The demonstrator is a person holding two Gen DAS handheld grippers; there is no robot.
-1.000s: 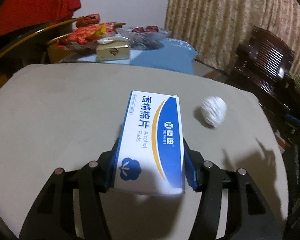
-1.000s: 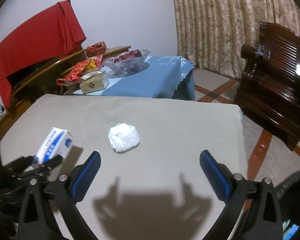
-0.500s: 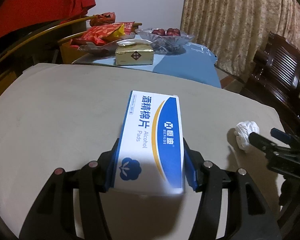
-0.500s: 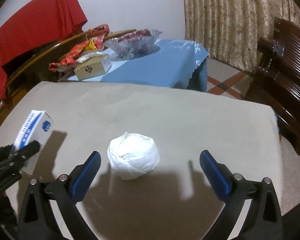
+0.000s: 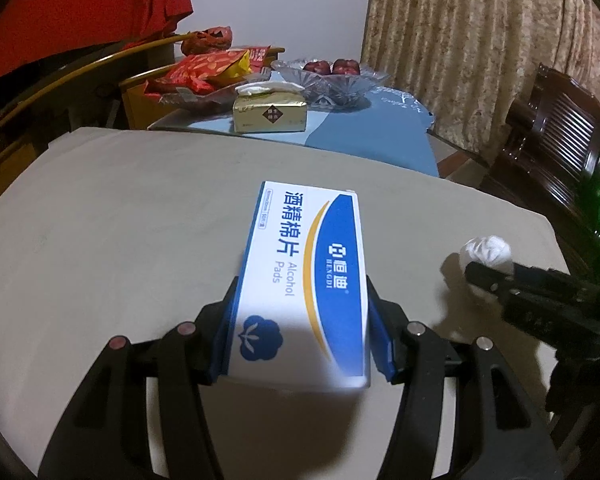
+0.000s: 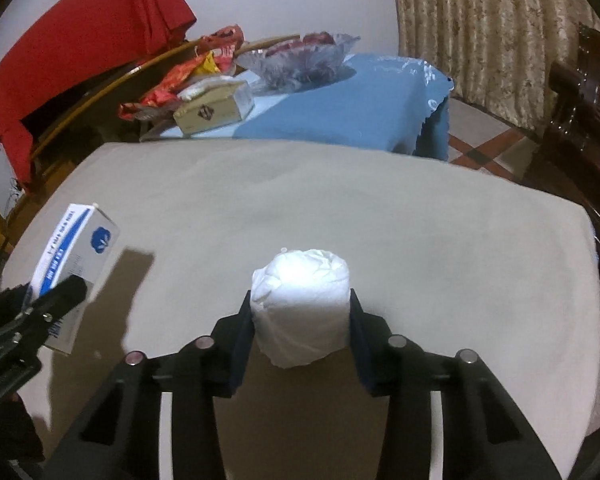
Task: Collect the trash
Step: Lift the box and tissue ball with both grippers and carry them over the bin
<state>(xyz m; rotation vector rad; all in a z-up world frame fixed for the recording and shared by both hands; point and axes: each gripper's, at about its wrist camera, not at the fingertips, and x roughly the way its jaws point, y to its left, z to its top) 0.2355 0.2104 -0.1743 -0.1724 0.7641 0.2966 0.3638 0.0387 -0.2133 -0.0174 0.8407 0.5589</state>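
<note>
My right tool (image 6: 301, 316) has come forward and down since a second ago, when its fingers stood spread wide with the crumpled white tissue wad (image 6: 300, 304) lying well ahead of them. Its jaws are closing, the wad sits between them, and both blue pads touch its sides. The wad looks squeezed into a rounded column, its lower end at the bench (image 6: 420, 232) surface, roughly midway across the beige cover and toward the near edge.

My left tool (image 5: 302, 320) pinches the blue-and-white alcohol pads box (image 5: 304, 280) by its long sides, the printed face up and the far end pointing toward the back edge of the bench. From the right wrist view the box hangs above the bench's left edge with its shadow on the cover below.

From the left wrist view, the wad shows near the bench's right edge with my right tool's dark finger across it.

Behind the bench's far edge stands a blue-covered table (image 6: 360, 108) with a gold tissue box (image 5: 270, 114), red snack bags (image 5: 204, 70) and a glass bowl (image 5: 332, 80).
</note>
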